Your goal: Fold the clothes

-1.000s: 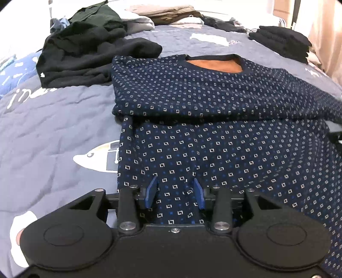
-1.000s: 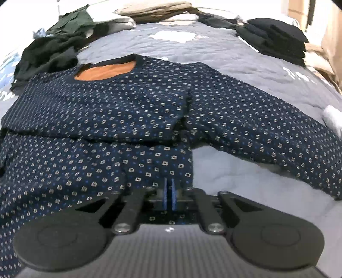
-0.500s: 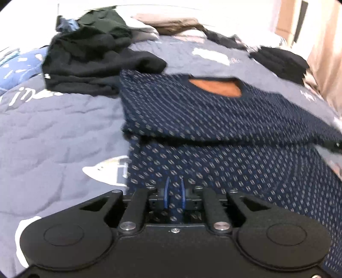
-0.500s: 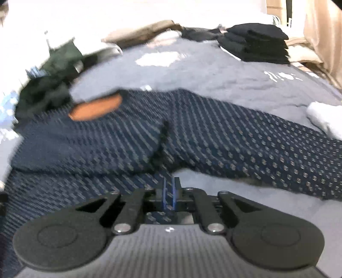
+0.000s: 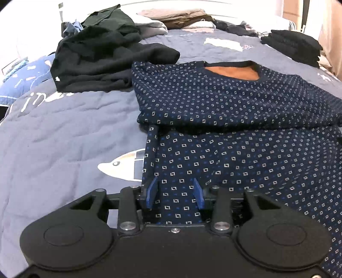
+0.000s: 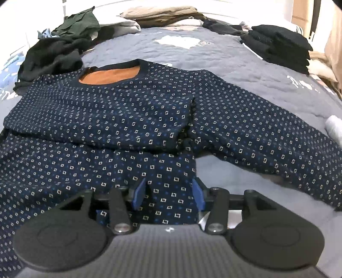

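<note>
A navy sweater [image 5: 224, 111] with small square dots and an orange neck lining lies on the grey quilt, its left sleeve folded across the chest. Its right sleeve [image 6: 267, 136] stretches out to the right. My left gripper [image 5: 175, 192] hovers over the sweater's lower left edge; its jaws are opening, with flat fabric showing between the blue pads and not pinched. My right gripper [image 6: 168, 192] sits over the lower right hem; its jaws are opening too, with cloth lying loose between its pads.
A heap of black and green clothes [image 5: 102, 57] lies at the back left. A folded black stack [image 6: 277, 47] rests at the back right, beige folded items [image 6: 162, 15] at the far edge. A white object [image 6: 334, 130] lies beside the sleeve. Grey quilt [image 5: 64, 139] lies left of the sweater.
Both grippers were shut on the sweater's lower edge half a second ago; both have now spread apart and the fabric lies flat between the pads. The views steadied after a blurred moment.
</note>
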Motion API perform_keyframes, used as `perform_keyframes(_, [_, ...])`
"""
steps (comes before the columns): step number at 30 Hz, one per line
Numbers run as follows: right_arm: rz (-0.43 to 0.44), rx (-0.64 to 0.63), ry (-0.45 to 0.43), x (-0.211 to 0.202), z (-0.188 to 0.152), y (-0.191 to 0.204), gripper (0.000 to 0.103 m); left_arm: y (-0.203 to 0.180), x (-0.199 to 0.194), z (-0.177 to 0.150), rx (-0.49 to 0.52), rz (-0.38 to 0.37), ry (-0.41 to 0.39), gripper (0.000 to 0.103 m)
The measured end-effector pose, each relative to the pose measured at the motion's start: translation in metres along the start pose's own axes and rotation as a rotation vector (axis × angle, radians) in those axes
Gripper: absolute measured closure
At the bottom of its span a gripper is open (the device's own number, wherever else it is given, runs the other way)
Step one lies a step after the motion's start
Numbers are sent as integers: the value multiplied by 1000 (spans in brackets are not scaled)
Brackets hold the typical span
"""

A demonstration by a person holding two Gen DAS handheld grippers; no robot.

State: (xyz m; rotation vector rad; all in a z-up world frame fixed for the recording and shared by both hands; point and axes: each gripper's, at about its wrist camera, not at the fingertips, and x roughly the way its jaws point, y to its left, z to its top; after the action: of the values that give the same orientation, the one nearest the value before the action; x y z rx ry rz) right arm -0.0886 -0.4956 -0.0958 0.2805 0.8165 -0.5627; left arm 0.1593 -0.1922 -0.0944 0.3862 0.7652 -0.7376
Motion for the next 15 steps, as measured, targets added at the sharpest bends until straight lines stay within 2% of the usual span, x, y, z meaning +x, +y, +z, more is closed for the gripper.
perform_keyframes(5, [18, 49, 10, 4, -5, -9, 54, -4, 8, -4, 23, 17, 23, 64])
perform_keyframes(6, [22, 68, 12, 6, -6, -10, 58, -4, 9, -4, 22, 18, 25, 66])
perform_keyframes(7, [32, 85, 15, 8, -6, -11, 66, -4, 10, -4, 17, 16, 24, 70])
perform_keyframes(8, [42, 92, 19, 9, -5, -10, 71, -3, 10, -4, 11, 10, 21, 83])
perform_keyframes(9, [44, 96, 20, 9, -4, -9, 83, -2, 9, -3, 3, 8, 18, 99])
perform_keyframes(12, [41, 119, 19, 8, -2, -10, 89, 7, 5, 0, -52, 1, 12, 100])
perform_keyframes(15, [39, 160, 10, 4, 0, -16, 91, 18, -1, 2, -80, 22, -2, 101])
